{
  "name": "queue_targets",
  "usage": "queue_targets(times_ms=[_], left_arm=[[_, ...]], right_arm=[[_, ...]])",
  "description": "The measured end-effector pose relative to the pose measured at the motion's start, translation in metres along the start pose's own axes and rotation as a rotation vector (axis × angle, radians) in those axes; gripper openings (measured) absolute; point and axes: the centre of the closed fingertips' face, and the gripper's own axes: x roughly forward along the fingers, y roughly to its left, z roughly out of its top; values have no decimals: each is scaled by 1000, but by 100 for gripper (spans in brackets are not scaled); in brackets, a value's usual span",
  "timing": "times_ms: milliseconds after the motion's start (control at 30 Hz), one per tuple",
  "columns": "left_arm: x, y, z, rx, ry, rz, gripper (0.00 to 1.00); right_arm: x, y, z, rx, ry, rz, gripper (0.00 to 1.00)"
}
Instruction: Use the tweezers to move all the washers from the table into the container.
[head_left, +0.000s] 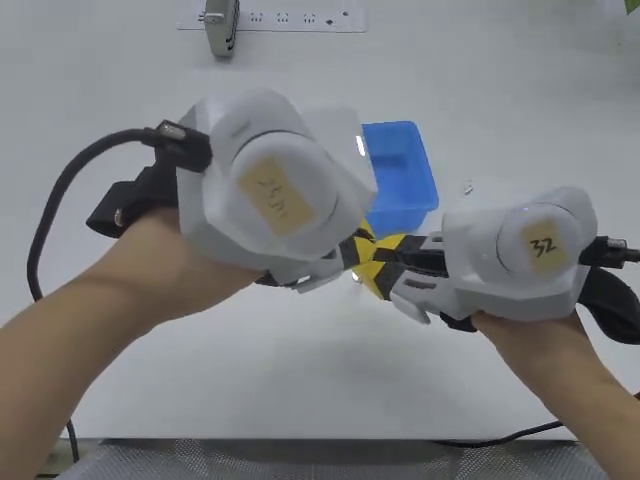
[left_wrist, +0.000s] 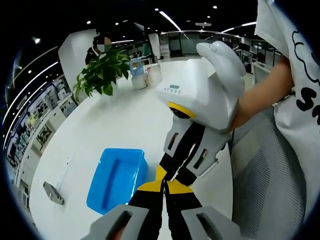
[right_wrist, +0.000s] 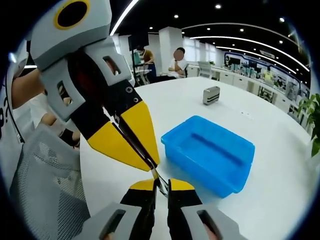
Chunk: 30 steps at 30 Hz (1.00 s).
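Note:
My two grippers meet tip to tip above the white table (head_left: 300, 350). The left gripper (head_left: 360, 258) comes in from the left and is shut on thin metal tweezers (right_wrist: 156, 176), which run between its yellow-tipped fingers (right_wrist: 142, 132). The right gripper (right_wrist: 161, 187) faces it, its jaws nearly together on the tweezers' lower end. In the left gripper view the right gripper (left_wrist: 168, 173) reaches down to my left gripper (left_wrist: 165, 188). The blue container (head_left: 400, 175) stands just behind the grippers; its inside looks bare. A small washer-like speck (head_left: 467, 186) lies to its right.
A metal block (head_left: 218, 22) and a white power strip (head_left: 290, 17) sit at the table's far edge. A mesh chair (left_wrist: 260, 170) is by the near edge. A potted plant (left_wrist: 102, 70) and seated people (right_wrist: 175, 62) are farther off.

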Motion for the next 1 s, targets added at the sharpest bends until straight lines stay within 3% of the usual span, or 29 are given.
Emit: queue_targets(times_ms=[333, 633, 1000], left_arm=[[-20, 7, 14, 35, -9, 27, 0], [-42, 25, 32, 76, -35, 96, 0], [-49, 46, 34, 91, -51, 167, 0]], right_arm=[[-10, 1, 22, -34, -35, 4, 4], [-20, -7, 59, -84, -106, -18, 3], [-12, -20, 80, -134, -139, -58, 3]])
